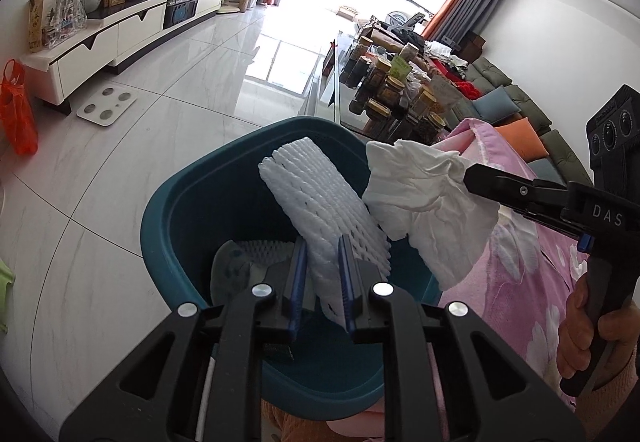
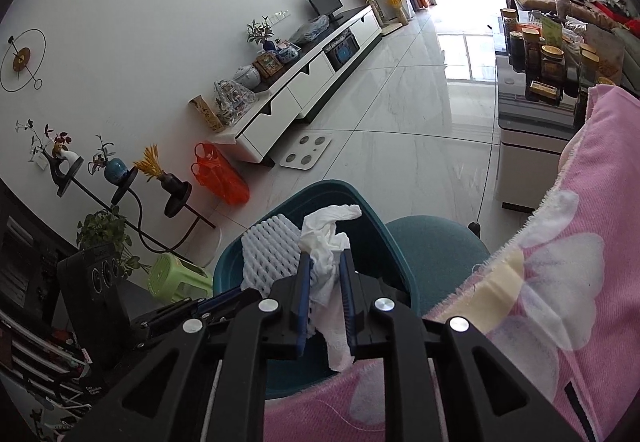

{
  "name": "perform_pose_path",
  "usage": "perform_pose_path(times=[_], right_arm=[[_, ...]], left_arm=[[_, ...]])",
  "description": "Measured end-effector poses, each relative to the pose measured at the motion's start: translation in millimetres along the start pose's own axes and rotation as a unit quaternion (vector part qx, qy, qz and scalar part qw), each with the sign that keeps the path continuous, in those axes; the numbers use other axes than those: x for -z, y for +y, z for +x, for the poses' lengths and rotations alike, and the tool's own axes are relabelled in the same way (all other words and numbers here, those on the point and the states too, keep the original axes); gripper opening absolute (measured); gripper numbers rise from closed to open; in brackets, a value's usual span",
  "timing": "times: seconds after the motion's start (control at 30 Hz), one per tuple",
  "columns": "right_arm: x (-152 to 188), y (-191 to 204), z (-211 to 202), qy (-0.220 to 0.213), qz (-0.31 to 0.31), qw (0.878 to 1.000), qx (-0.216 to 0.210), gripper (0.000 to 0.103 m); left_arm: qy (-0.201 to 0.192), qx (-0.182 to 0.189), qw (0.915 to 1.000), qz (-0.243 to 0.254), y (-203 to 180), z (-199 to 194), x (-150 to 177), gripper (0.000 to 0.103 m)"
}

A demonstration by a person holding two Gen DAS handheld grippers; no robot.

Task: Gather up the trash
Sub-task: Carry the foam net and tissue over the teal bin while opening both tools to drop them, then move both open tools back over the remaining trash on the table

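My left gripper (image 1: 323, 242) is shut on a white foam net sleeve (image 1: 320, 202) and holds it over the open teal bin (image 1: 168, 226). My right gripper (image 2: 326, 262) is shut on a crumpled white tissue (image 2: 326, 238), also above the bin (image 2: 228, 274). In the left wrist view the right gripper (image 1: 470, 176) reaches in from the right with the tissue (image 1: 424, 210) hanging at the bin's right rim. The foam sleeve (image 2: 268, 254) shows left of the tissue in the right wrist view. Other white and clear trash (image 1: 240, 262) lies inside the bin.
A pink flowered blanket (image 1: 520, 282) lies right of the bin. A teal stool (image 2: 432, 250) stands behind the bin, a green stool (image 2: 176, 278) to its left. A low table with jars (image 1: 400, 90), a white TV cabinet (image 1: 120, 30), a floor scale (image 1: 106, 104) and an orange bag (image 1: 16, 110) stand around the tiled floor.
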State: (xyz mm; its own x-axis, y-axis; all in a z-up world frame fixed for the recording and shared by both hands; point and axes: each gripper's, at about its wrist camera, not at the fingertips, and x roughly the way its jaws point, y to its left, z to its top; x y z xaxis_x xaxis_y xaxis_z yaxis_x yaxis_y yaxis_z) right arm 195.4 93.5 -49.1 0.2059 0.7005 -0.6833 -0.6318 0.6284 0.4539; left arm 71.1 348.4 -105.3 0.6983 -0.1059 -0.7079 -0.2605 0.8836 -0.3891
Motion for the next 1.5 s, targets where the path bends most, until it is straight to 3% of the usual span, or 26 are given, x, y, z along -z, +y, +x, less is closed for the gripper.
perform_pose_path(times=[0.13, 0.33, 0.43, 0.5, 0.73, 0.87, 1.13, 1.4, 1.5], right_arm=[[1, -4, -1, -0.001, 0.005, 1.0, 0.004, 0.024], [2, -11, -18, -0.012, 0.005, 1.0, 0.001, 0.026], [6, -11, -35, -0.026, 0.003, 1.0, -0.005, 0.029], [11, -9, -50, -0.039, -0.006, 0.999, -0.006, 0.037], [46, -14, -125, -0.1, -0.024, 0.995, 0.01, 0.041], [72, -30, -172, -0.138, -0.014, 0.99, 0.04, 0.044], [133, -80, -265, -0.2, 0.05, 0.971, 0.12, 0.046], [209, -138, -346, -0.236, 0.145, 0.931, 0.238, 0.049], [236, -162, -369, -0.24, 0.19, 0.913, 0.271, 0.05]], left_arm=[[0.011, -0.002, 0.9999, -0.01, 4, 15, -1, 0.022], [0.011, -0.003, 0.9999, -0.01, 4, 21, 1, 0.029], [0.0, -0.003, 1.0, 0.0, -3, 14, 0, 0.031], [-0.013, -0.002, 0.9998, 0.012, -10, 3, 1, 0.037], [-0.046, 0.064, 0.9932, 0.086, -69, -32, 10, 0.045], [-0.04, 0.124, 0.9812, 0.143, -124, -39, 23, 0.049], [0.017, 0.217, 0.9474, 0.235, -227, -22, 70, 0.051], [0.077, 0.289, 0.9061, 0.3, -297, -9, 116, 0.056], [0.095, 0.297, 0.8959, 0.316, -313, -5, 128, 0.057]])
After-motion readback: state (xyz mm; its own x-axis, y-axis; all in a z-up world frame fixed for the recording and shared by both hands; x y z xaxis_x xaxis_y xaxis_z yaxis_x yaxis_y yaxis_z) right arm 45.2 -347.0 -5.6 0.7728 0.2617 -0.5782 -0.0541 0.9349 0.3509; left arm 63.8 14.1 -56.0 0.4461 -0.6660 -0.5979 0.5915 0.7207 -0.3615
